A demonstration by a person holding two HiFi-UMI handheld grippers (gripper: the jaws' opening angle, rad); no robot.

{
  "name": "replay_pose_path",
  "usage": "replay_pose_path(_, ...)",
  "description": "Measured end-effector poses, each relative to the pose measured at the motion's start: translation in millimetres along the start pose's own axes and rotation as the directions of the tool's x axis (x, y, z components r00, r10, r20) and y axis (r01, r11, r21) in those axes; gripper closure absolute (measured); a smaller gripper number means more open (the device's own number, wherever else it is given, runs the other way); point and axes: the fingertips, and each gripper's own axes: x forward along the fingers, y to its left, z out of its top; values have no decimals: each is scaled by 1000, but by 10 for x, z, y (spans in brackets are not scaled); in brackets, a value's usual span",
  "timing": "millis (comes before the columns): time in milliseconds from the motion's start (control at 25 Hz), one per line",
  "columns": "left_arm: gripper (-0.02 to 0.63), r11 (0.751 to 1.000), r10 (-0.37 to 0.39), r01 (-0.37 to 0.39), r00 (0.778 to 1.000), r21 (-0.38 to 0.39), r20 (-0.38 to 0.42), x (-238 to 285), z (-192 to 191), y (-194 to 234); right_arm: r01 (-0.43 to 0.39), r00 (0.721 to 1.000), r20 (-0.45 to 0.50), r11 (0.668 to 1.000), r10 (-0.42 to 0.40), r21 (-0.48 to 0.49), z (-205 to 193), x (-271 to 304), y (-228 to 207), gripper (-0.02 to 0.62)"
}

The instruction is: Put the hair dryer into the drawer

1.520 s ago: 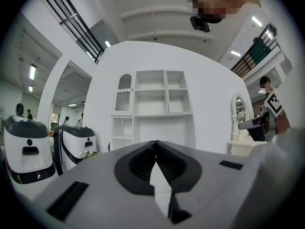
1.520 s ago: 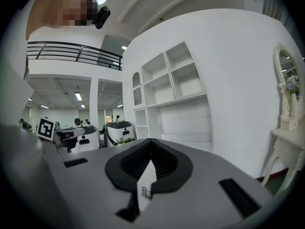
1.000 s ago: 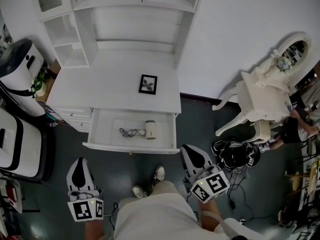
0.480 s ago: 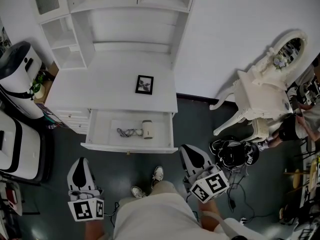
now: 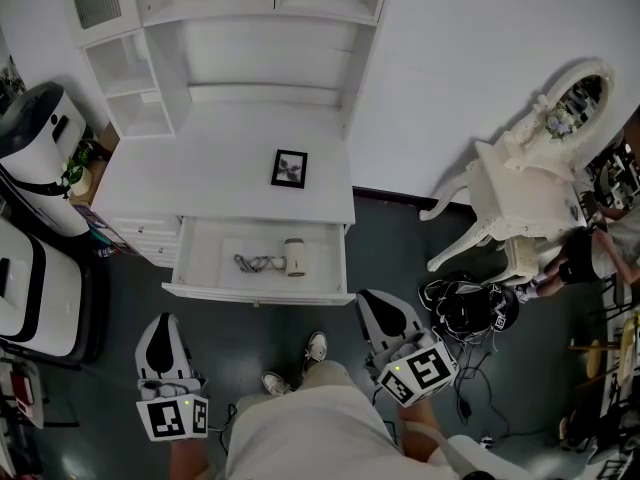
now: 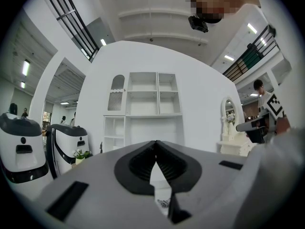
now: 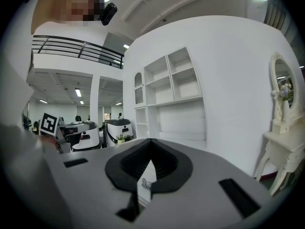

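Observation:
The hair dryer (image 5: 294, 258), cream-white, lies inside the open drawer (image 5: 255, 294) of the white desk, with its dark coiled cord (image 5: 258, 264) to its left. Both grippers hang in front of the drawer, well short of it and touching nothing. My left gripper (image 5: 162, 322) is shut and empty, below the drawer's left corner; in its own view the jaws of the left gripper (image 6: 155, 145) meet and point level at the shelf unit. My right gripper (image 5: 372, 298) is shut and empty too, just off the drawer's right corner; the right gripper (image 7: 151, 141) shows closed jaws.
A small framed picture (image 5: 290, 168) stands on the desk top (image 5: 200, 183), with white shelves (image 5: 260, 63) behind. White-and-black machines (image 5: 35, 133) stand at the left. An ornate white dressing table (image 5: 530, 198) and a black tangle of cables (image 5: 470, 310) are at the right. My shoes (image 5: 317, 348) are under the drawer front.
The head camera shifted slightly, so the desk sits a little lower-left in the picture. Both grippers stay where they were, shut.

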Motion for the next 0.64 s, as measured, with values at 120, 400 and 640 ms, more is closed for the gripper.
replay_pose_path(120,591,1000,0,0,1000,0,5,-17,13,-5,0,1000,1,1000,0,-3,11,-20,5,588)
replay_pose_path(400,591,1000,-2,2,1000,-5,15,-37,28,-26,-9,1000,2,1000,9,-14,33,-42,34,588)
replay_pose_path(640,591,1000,-2,2,1000,-8,13,-66,10,-26,-7,1000,1,1000,7,-17,27,-57,47,588)
